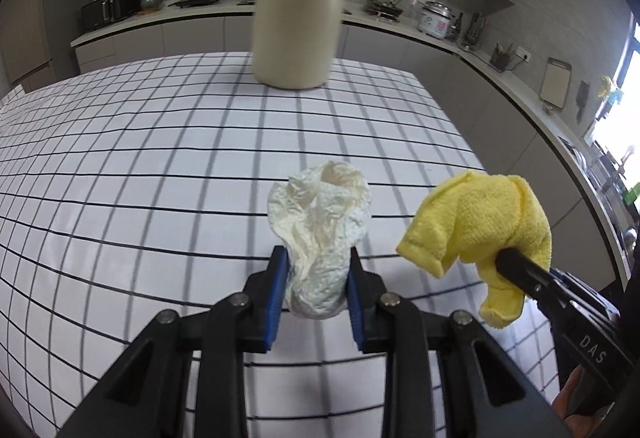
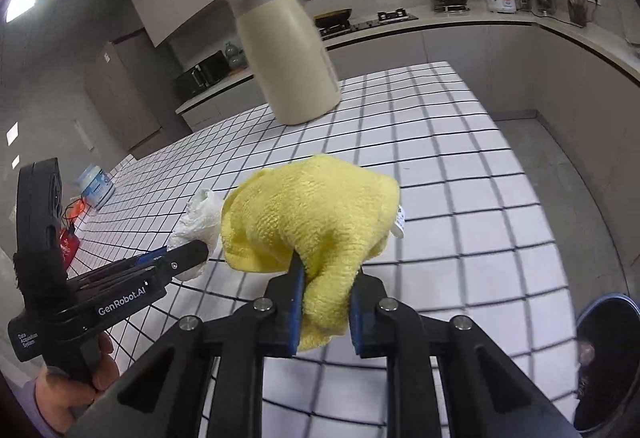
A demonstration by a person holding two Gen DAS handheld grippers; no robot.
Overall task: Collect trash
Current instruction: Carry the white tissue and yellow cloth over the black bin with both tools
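Observation:
My left gripper (image 1: 316, 262) is shut on a crumpled white paper wad (image 1: 320, 226) and holds it above the white grid-patterned tablecloth (image 1: 140, 166). My right gripper (image 2: 326, 278) is shut on a bunched yellow cloth (image 2: 312, 210), also held above the table. The yellow cloth (image 1: 476, 230) and right gripper show at the right of the left wrist view. The paper wad (image 2: 198, 222) and left gripper (image 2: 188, 256) show at the left of the right wrist view. A dark trash bin (image 2: 608, 362) stands on the floor beyond the table's right edge.
A tall beige thermos jug (image 1: 298, 10) with a grey lid stands at the table's far side. A small white and blue jar (image 2: 94, 188) and red items (image 2: 70, 242) lie at the table's left. Kitchen counters run behind and along the right.

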